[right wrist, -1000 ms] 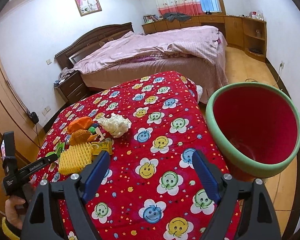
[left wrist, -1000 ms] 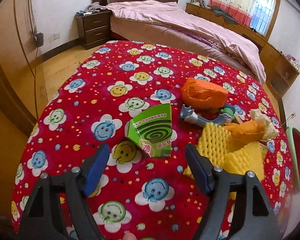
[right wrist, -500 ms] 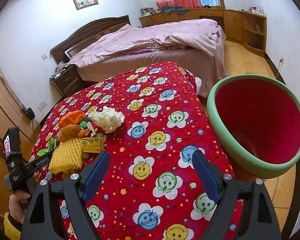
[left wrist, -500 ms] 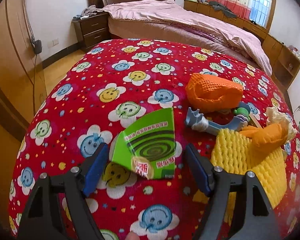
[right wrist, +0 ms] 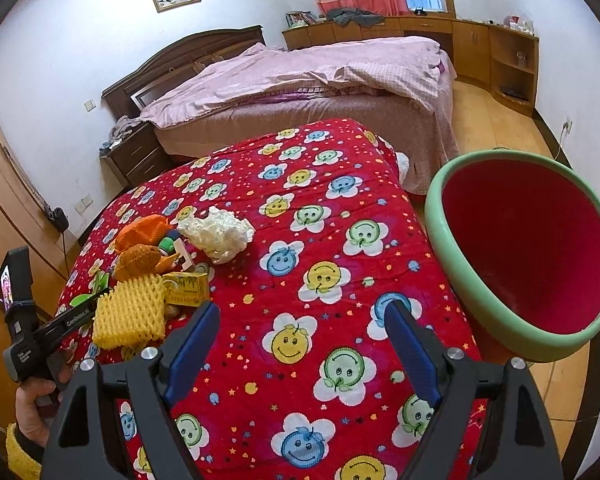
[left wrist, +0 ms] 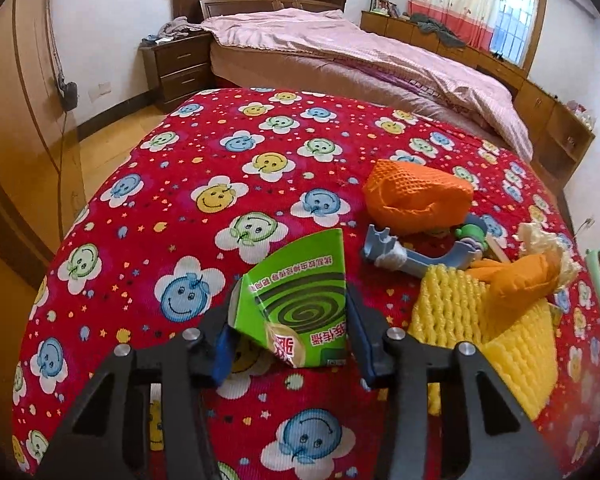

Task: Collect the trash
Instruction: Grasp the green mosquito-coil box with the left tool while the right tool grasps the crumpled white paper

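A flattened green carton (left wrist: 300,300) with a spiral print lies on the red smiley-face cloth (left wrist: 220,152). My left gripper (left wrist: 292,320) is closing on it, and the blue pads touch its two side edges. Just right of it lie a yellow foam net (left wrist: 480,320), an orange foam net (left wrist: 416,200) and a grey-blue plastic piece (left wrist: 404,252). My right gripper (right wrist: 300,332) stands open over bare cloth with nothing between its fingers. A red bin with a green rim (right wrist: 436,216) sits beside the table at the right.
Crumpled white paper (right wrist: 218,234) and a small yellow box (right wrist: 186,288) lie in the pile. A hand (right wrist: 32,412) holds the left gripper at the table's left edge. A bed (right wrist: 320,76), a nightstand (left wrist: 180,68) and wooden cabinets stand beyond.
The left gripper has moved forward over the green carton, and its jaws have narrowed from wide apart to touching the carton's sides. The right gripper has stayed put and open.
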The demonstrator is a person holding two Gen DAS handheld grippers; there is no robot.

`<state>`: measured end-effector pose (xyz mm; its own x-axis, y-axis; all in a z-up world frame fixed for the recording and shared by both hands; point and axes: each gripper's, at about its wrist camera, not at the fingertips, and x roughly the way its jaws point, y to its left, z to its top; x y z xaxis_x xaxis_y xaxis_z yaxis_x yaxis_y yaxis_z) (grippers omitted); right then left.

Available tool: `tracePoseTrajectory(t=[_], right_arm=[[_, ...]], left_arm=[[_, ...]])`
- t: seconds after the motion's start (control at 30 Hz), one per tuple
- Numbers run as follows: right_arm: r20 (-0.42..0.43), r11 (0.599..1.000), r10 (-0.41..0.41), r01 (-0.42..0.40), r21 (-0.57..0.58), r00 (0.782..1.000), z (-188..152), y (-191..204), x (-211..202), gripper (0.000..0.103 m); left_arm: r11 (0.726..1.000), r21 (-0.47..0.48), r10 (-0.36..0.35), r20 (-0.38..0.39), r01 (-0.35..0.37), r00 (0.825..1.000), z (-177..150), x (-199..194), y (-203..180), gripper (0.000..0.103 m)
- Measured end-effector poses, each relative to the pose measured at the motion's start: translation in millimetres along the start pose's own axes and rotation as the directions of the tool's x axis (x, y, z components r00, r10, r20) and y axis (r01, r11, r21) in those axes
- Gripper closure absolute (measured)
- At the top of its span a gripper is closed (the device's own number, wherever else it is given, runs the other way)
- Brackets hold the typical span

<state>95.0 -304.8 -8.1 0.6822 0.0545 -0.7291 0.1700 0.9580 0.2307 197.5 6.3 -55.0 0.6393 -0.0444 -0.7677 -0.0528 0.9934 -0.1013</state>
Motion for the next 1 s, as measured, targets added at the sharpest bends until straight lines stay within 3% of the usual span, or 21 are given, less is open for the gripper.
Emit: tracePoseTrajectory(t=[0.4, 0.9, 1.0], right_arm=[[0.007, 0.995, 0.028, -0.028, -0.091, 1.0, 22.9, 27.8, 16.9, 0.017], [-0.093, 0.993, 0.069, -0.077, -0.094, 0.993, 49.6, 60.0, 97.7, 0.017], [-0.109, 0.994, 0.072, -0.081, -0.078, 0.991, 49.2, 60.2, 107.8, 0.028]], left_arm=[[0.999, -0.028, -0.036, 0.056, 0.038, 0.998, 6.7, -21.4, 7.1, 0.055], [0.999, -0.041, -0.018, 0.06, 0.02, 0.998, 5.3, -21.2, 12.7, 0.055], [0.999, -0.033, -0.018, 0.06, 0.02, 0.998, 4.2, -20.9, 10.3, 0.055]])
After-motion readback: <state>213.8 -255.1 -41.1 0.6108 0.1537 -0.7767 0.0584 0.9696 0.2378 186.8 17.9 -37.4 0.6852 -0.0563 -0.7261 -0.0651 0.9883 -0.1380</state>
